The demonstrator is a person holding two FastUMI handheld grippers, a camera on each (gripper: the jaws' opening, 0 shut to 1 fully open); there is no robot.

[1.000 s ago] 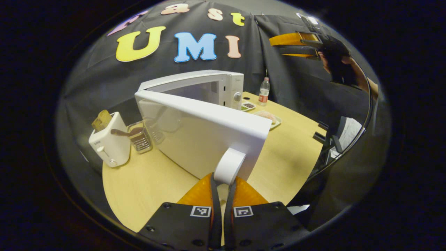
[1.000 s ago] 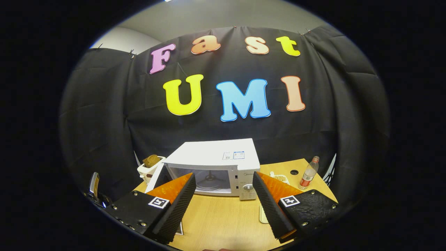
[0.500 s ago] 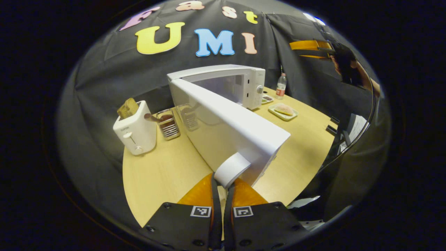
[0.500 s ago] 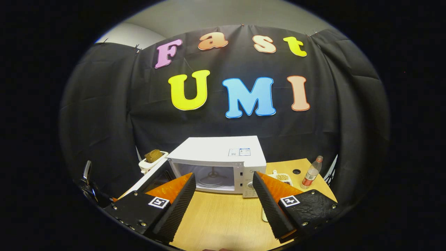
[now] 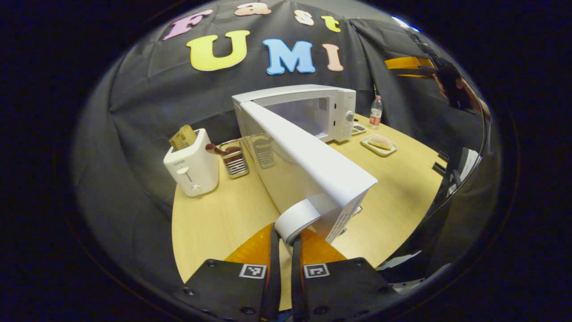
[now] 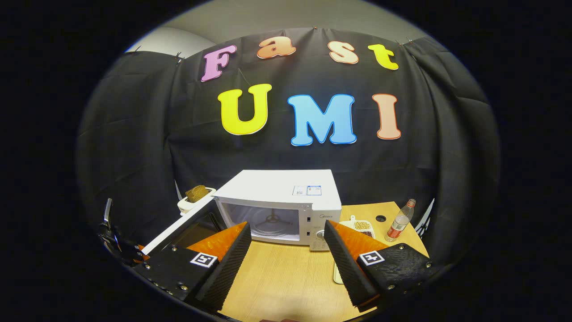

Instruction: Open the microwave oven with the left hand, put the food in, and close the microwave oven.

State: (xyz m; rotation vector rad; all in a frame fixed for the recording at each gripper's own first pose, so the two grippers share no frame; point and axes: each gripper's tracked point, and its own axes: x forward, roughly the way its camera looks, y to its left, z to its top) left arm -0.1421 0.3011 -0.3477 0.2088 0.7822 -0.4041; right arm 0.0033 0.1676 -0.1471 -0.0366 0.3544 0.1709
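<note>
Toaster (image 5: 191, 166): a slice of bread stands in its slot.
Glass jar (image 5: 233, 157): holds a brown utensil, hard to make out.
Left gripper (image 5: 283, 237): clamped on the door handle (image 5: 298, 219).
Microwave (image 5: 313, 112): door (image 5: 308, 165) swung wide, cavity empty.
Tray (image 5: 379, 145): the food (image 5: 380, 141), perhaps bread, right of the microwave.
Right gripper (image 6: 286, 250): fingers apart, above the table (image 6: 286, 281).

The left gripper (image 5: 286, 235) has its fingers pinched together on a white curved plastic door handle (image 5: 298, 218). The right gripper (image 6: 286, 259) hangs high, fingers spread wide.
</note>
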